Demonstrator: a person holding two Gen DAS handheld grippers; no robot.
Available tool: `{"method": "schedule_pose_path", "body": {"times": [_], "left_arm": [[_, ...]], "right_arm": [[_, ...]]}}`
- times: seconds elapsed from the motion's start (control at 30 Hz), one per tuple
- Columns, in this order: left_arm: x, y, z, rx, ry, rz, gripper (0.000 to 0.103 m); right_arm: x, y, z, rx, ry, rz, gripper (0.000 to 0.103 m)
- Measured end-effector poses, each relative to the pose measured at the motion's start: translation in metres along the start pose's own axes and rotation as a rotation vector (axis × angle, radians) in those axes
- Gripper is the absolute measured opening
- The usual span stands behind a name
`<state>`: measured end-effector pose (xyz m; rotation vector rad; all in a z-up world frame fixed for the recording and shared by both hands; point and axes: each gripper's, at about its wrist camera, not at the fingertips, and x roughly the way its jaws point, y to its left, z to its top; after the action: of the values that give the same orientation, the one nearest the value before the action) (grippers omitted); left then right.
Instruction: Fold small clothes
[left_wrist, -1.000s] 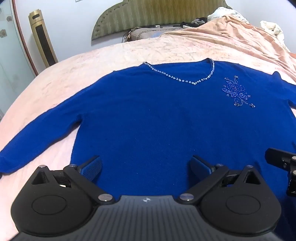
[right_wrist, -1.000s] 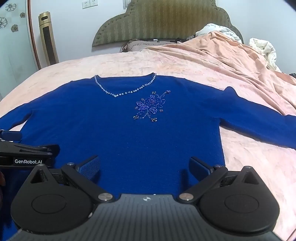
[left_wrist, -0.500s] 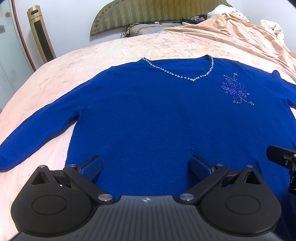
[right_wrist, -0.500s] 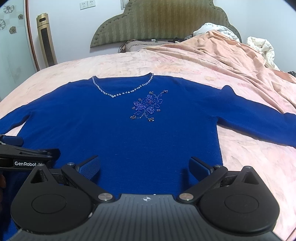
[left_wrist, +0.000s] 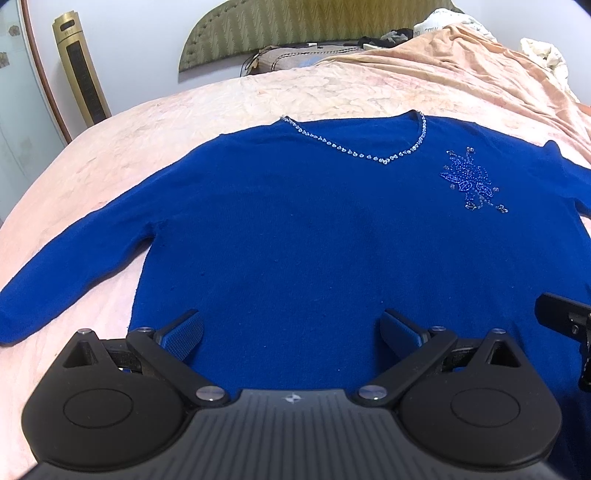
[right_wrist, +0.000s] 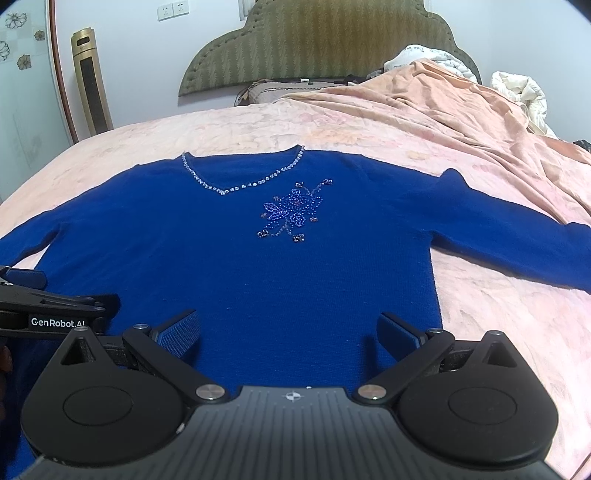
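Note:
A royal-blue V-neck sweater (left_wrist: 314, 236) lies flat, front up, on a pink bedspread (left_wrist: 110, 155), sleeves spread out to both sides. It has a beaded neckline (left_wrist: 354, 151) and a beaded flower (right_wrist: 291, 214) on the chest. My left gripper (left_wrist: 291, 328) is open and empty, low over the sweater's lower left part. My right gripper (right_wrist: 288, 328) is open and empty over the lower right part. The left gripper's side also shows at the left edge of the right wrist view (right_wrist: 55, 310). The sweater's hem is hidden under the gripper bodies.
A rumpled peach blanket (right_wrist: 461, 122) and white bedding (right_wrist: 524, 96) are piled at the far right of the bed. A green padded headboard (right_wrist: 321, 40) and a pillow (right_wrist: 273, 92) are at the far end. A gold tower fan (right_wrist: 90, 81) stands at the wall, left.
Both grippers have drawn back a little toward the sweater's hem and stayed open. The sweater has not moved.

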<state>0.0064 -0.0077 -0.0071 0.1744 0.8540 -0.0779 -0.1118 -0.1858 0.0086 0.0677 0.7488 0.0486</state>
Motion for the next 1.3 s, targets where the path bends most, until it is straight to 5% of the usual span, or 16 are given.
{"method": "schedule_pose_path", "body": {"times": [1.03,1.3], "left_arm": [[0.000,-0.021,0.009,0.045,-0.012,0.004,0.103],[-0.005,-0.037,0.006,0.097,-0.086,-0.009,0.103]], "right_arm": [[-0.004,-0.027,-0.001,0.081,-0.039,0.020,0.103],[0.001,-0.049,-0.004,0.182,-0.020,0.048,0.103]]}}
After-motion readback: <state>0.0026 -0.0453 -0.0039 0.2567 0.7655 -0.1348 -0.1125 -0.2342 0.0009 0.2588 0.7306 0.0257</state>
